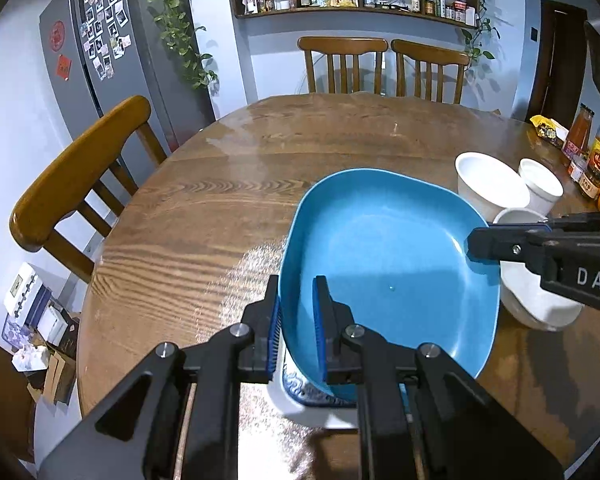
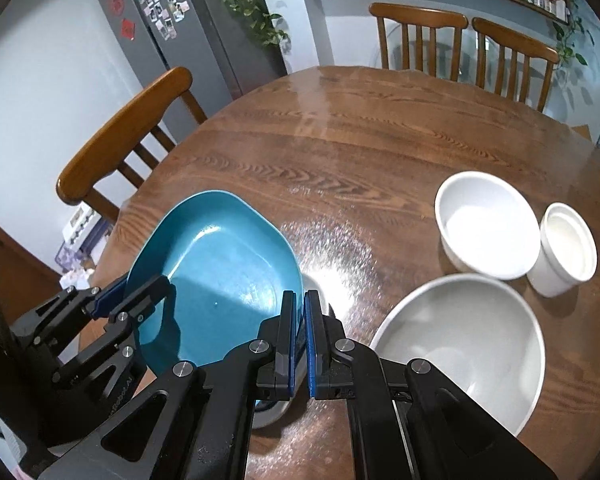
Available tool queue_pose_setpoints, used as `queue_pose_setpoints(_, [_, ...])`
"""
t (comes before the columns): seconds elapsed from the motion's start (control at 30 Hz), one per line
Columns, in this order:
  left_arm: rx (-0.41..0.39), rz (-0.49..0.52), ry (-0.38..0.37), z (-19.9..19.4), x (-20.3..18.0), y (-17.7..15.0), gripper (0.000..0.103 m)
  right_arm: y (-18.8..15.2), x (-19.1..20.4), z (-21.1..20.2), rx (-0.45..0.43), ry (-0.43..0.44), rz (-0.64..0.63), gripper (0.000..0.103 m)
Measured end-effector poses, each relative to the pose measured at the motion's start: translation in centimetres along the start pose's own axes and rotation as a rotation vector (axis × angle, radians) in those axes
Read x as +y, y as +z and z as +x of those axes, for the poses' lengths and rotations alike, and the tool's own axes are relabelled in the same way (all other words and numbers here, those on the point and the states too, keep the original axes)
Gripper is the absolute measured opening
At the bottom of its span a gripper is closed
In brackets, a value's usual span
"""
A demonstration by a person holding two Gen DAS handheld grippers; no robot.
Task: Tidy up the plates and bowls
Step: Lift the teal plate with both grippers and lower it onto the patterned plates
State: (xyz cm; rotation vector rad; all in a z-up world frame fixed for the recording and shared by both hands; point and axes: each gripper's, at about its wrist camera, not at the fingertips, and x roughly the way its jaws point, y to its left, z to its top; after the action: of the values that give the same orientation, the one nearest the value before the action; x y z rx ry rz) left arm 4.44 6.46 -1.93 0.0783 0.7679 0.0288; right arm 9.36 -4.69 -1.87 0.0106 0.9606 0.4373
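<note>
The blue plate [image 1: 384,256] is a smooth, glossy squarish dish with rounded corners and a raised rim, held tilted above the round wooden table [image 1: 228,168], gripped on two opposite edges. The left gripper [image 1: 298,312] has its black jaws narrowed onto the plate's near-left rim, ribbed blue pads pressing either side of it. The right gripper [image 2: 300,332] pinches the plate's opposite rim, its jaws nearly together with only the thin edge between them.

Directly beneath the blue plate, another plate [image 1: 300,392] lies on the table, white with a blue swirl pattern along its border; only part of it shows.

To the right of the blue plate, a large white bowl [image 2: 464,344] sits on the table, wide, round and matte. Beyond that stands a smaller white bowl [image 2: 486,228] with straight, thick walls, and just beside it a small white cup [image 2: 564,252] with a lipped rim.

The table under the blue plate is dark-stained wood with strong wavy grain and a shiny glare patch. Curved-back wooden chairs [image 1: 80,184] with slats ring it.
</note>
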Motion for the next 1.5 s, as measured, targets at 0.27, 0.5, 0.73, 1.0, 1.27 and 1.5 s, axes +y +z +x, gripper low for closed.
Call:
queue_pose_setpoints(0.27, [0.052,-0.010,-0.001,0.8,1.2,-1.7,0.013,-1.2,1.4,1.4,0.041,0.005,-0.008,0.006])
queue_pose_setpoints(0.5, [0.099,-0.014,-0.008,2.2,1.0,-2.5,0.013,-1.0,1.6,3.4,0.088,-0.023,-0.012,0.006])
queue_pose_setpoints(0.73, [0.128,-0.013,-0.010,3.5,1.0,-3.1,0.013,-0.8,1.4,4.8,0.116,-0.040,-0.006,0.006])
queue_pose_setpoints(1.0, [0.123,0.006,0.000,3.7,0.7,-3.0,0.013,-0.6,1.6,5.4,0.119,-0.061,-0.006,0.006])
queue_pose_setpoints(1.27, [0.116,0.022,0.011,3.7,0.6,-3.0,0.013,-0.5,1.4,5.3,0.114,-0.067,-0.009,0.006])
queue_pose_setpoints(1.5, [0.118,0.031,0.020,3.8,0.6,-2.9,0.013,-0.5,1.5,5.1,0.111,-0.067,-0.015,0.006])
